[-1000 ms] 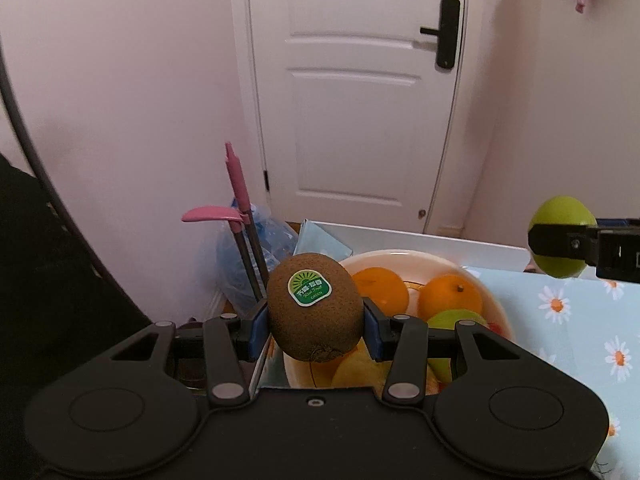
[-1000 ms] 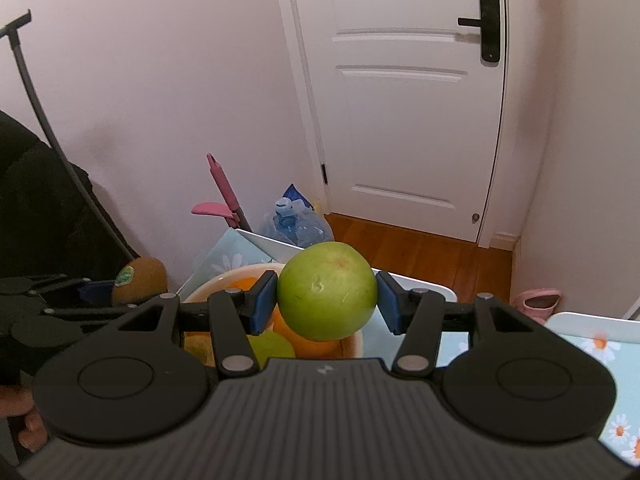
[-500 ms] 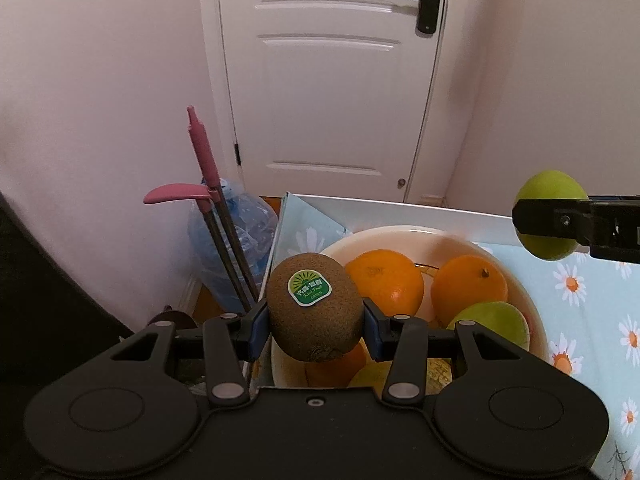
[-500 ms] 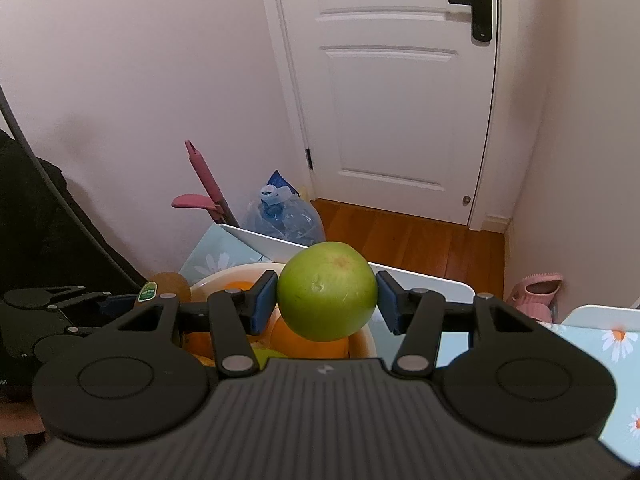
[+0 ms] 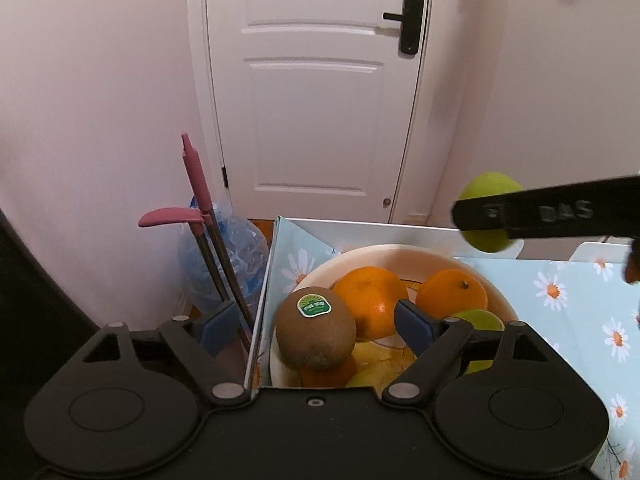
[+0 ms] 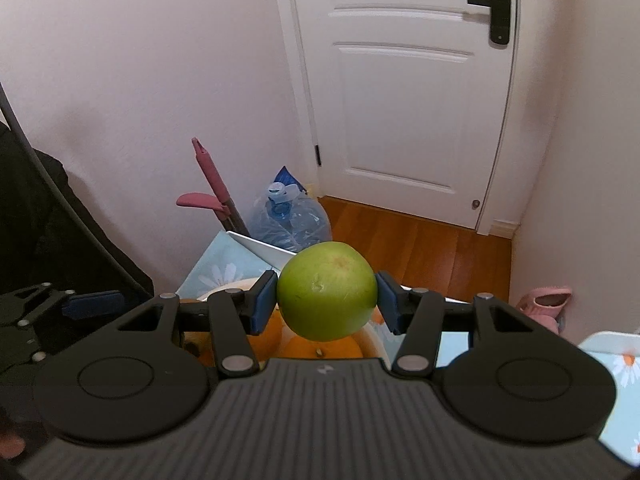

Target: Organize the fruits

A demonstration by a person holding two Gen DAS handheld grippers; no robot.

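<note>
- The left gripper (image 5: 316, 330) is standing with its jaws wide, having just been opening; its blue pads (image 5: 414, 326) are sitting clear on either side of the kiwi (image 5: 315, 334).
- The kiwi, with a green sticker on top, is lying in the bowl (image 5: 505, 309) at its near left rim, resting on the yellowish fruit beneath it and against an orange.
- The bowl is sitting at the far left corner of the table, on a light blue daisy-print tablecloth (image 5: 576, 304). It is also holding two oranges (image 5: 370, 300) side by side and a green fruit partly hidden behind the left gripper's right finger.
- The right gripper (image 6: 326, 300) is gripping a green apple (image 6: 326, 291) between its blue pads, hanging above the far right rim of the bowl.
- Beyond the table's left edge, a clear water jug (image 5: 224, 256) and pink-handled poles (image 5: 196, 184) are leaning by the wall.
- Farthest back, a white door (image 5: 316, 80) with a black handle is standing closed.
</note>
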